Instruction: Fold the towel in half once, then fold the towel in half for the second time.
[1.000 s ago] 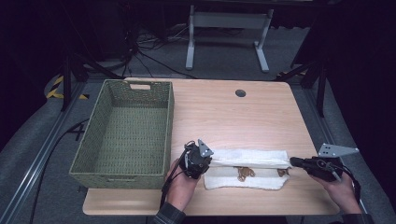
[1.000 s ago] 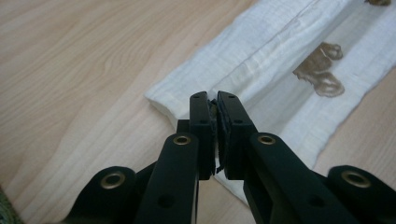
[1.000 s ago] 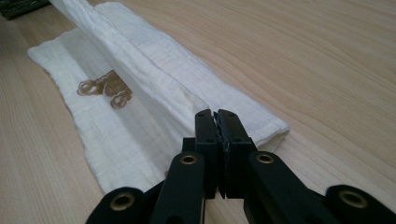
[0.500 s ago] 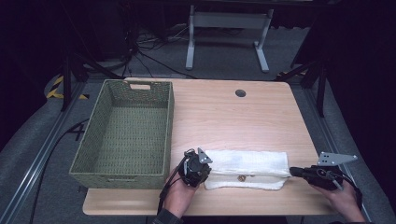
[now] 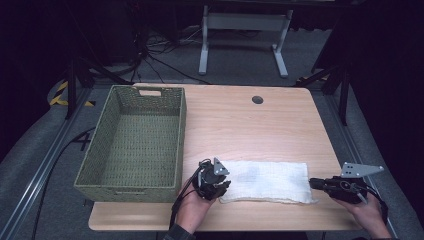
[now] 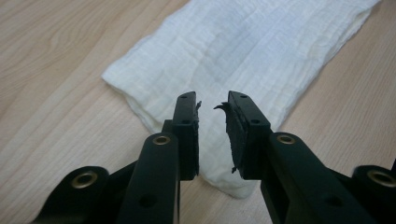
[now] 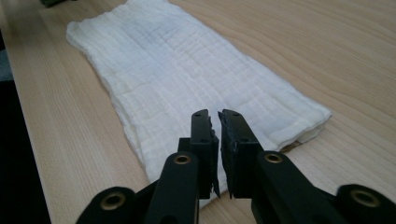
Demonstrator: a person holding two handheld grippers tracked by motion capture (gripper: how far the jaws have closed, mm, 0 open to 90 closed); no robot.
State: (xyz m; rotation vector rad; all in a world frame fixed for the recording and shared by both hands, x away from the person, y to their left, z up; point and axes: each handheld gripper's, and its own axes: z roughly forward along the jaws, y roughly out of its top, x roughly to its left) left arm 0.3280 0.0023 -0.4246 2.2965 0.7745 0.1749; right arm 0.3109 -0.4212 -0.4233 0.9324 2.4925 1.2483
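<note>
Left gripper [image 5: 221, 183] jaws just opening off the folded cloth [image 5: 267, 180], right gripper [image 5: 315, 183] closed on its end; basket [image 5: 134, 141] drop likely left

One folded white cloth [image 5: 265, 181], one woven basket [image 5: 135, 142], one table [image 5: 240, 120].

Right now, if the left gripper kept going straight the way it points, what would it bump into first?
Probably the folded white muslin cloth: the left gripper points along it, just above its near end. How high it hovers is unclear.
</note>
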